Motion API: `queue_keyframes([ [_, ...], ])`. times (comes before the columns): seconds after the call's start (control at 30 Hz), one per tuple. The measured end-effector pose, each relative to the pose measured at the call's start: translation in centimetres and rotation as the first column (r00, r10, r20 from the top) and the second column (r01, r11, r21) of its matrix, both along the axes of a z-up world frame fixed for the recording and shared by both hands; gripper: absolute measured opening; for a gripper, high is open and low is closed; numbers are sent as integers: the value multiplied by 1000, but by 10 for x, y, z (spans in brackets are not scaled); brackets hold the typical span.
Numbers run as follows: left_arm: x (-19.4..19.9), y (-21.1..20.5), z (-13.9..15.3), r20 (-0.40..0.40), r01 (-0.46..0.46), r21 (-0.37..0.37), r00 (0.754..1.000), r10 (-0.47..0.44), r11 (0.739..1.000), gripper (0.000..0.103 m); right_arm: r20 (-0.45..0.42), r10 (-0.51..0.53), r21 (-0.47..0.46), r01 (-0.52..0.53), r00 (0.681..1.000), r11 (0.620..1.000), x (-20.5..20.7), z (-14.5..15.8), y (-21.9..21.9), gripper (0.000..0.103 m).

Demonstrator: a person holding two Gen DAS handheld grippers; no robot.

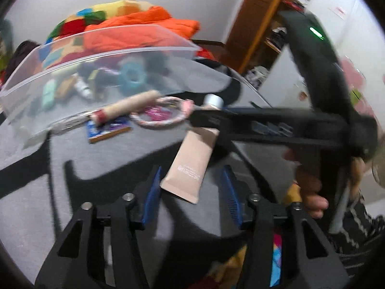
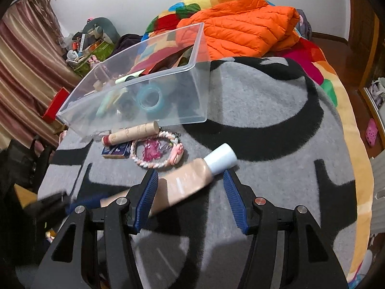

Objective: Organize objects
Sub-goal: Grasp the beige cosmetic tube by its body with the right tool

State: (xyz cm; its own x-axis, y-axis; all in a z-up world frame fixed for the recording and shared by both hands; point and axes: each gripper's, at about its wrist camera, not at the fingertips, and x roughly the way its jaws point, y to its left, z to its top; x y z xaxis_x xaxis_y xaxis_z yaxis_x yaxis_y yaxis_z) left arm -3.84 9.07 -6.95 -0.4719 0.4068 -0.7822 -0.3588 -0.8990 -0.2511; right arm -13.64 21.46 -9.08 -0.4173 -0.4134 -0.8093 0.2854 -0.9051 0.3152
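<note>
Clear plastic walls blur what sits in the storage bin (image 2: 187, 91); a teal tape roll (image 2: 151, 98) shows through, the rest is a dark jumble. Going left to right in front of the bin on the grey-and-black blanket (image 2: 264, 110) lie one cardboard tube (image 2: 131, 133), one blue card pack (image 2: 115, 150) partly under it, one braided ring (image 2: 156, 154) and one beige cream tube (image 2: 190, 180) with a white cap. The right gripper (image 2: 190, 192) stands wide open around the cream tube, whose tail hides behind its left finger. The left gripper (image 1: 192, 187) is also spread open, gripping nothing, with the tube's flat end between its fingers. Bare blanket lies open to the right.
</note>
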Motion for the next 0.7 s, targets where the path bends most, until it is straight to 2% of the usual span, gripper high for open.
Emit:
queue_keyframes([
  [0.07,3,5,1,-13,2,-32,1000,-2,999,46,-8,-9,17,9,1000,1000,-2,0,-2,53],
  [0.17,0,-4,3,-4,-36,-27,999,36,999,46,-34,-11,58,13,999,998,-1,0,-6,50],
  [0.27,-6,-27,8,-10,-111,-29,994,111,993,46,-61,-23,104,29,998,994,-1,-1,-6,39],
  [0.33,-11,-42,14,-26,-160,-35,987,159,986,46,-65,-42,109,49,997,993,-3,-2,-1,28],
  [0.5,-35,-72,21,-56,-265,-62,964,262,962,46,-64,-56,89,61,996,994,-2,-2,12,19],
  [0.57,-46,-77,20,-54,-280,-74,960,276,957,46,-77,-38,119,47,996,992,3,-2,13,11],
  [0.7,-64,-72,17,-45,-258,-95,966,255,961,46,-89,13,152,1,996,988,11,-1,17,10],
])
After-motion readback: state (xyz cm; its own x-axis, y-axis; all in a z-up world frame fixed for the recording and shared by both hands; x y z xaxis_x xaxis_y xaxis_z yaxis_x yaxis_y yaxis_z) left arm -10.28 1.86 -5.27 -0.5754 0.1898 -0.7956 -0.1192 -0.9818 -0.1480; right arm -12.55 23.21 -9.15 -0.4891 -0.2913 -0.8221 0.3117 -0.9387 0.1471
